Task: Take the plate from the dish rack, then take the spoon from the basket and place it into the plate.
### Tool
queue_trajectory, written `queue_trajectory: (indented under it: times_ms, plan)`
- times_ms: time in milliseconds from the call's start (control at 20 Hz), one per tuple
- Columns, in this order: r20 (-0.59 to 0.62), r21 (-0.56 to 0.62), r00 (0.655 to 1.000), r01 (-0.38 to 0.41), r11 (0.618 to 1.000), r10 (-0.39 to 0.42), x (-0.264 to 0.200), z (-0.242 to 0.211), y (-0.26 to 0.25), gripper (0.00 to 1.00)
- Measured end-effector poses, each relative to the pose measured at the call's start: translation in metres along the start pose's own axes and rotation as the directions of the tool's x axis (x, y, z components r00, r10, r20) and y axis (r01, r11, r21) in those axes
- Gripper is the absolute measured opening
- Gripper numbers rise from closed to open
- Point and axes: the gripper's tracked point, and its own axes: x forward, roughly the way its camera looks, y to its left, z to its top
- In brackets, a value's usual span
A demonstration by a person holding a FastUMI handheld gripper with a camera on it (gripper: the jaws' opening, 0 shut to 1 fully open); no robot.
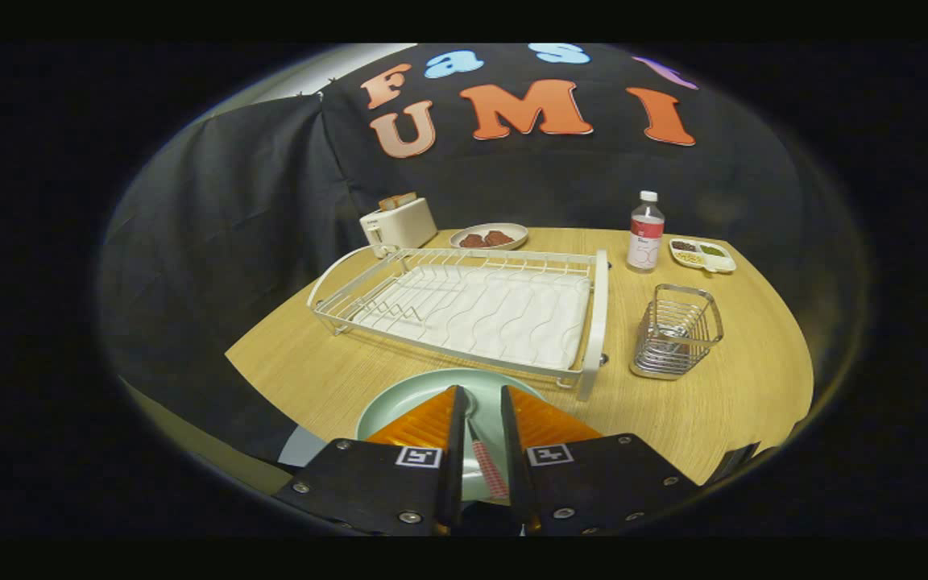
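Spoon (486, 463) was seen between the narrowly parted fingers of the gripper (480, 403), over the plate (399, 399); contact could not be told.

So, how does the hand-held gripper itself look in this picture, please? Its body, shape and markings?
The hand-held gripper has two flat dark body plates, each fastened with round metal screws. Each plate carries a small square black-and-white marker near its inner edge. Two wedge-shaped fingers with ribbed faces taper forward to thin tips. No cable or sleeve is visible.
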Motion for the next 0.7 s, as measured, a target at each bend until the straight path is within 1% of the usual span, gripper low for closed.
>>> queue_trajectory:
  times_ms: [50, 200, 250, 350, 450, 550, 600, 700]
  plan:
    - [0.010, 0.007, 1.000, 0.012, 1.000, -0.012, -0.002, 0.006, -0.004, 0.25]
    - [0.060, 0.020, 0.997, 0.049, 0.999, -0.050, -0.012, 0.028, -0.018, 0.34]
    - [0.082, 0.020, 0.994, 0.065, 0.998, -0.066, -0.016, 0.039, -0.023, 0.36]
    - [0.131, 0.020, 0.987, 0.092, 0.996, -0.094, -0.023, 0.062, -0.032, 0.45]
    - [0.187, 0.021, 0.975, 0.116, 0.993, -0.117, -0.034, 0.087, -0.039, 0.52]
    - [0.253, 0.017, 0.957, 0.142, 0.990, -0.142, -0.045, 0.115, -0.047, 0.62]
    - [0.284, 0.017, 0.946, 0.157, 0.987, -0.156, -0.052, 0.129, -0.050, 0.71]
    - [0.340, 0.014, 0.924, 0.182, 0.983, -0.176, -0.062, 0.153, -0.056, 0.80]
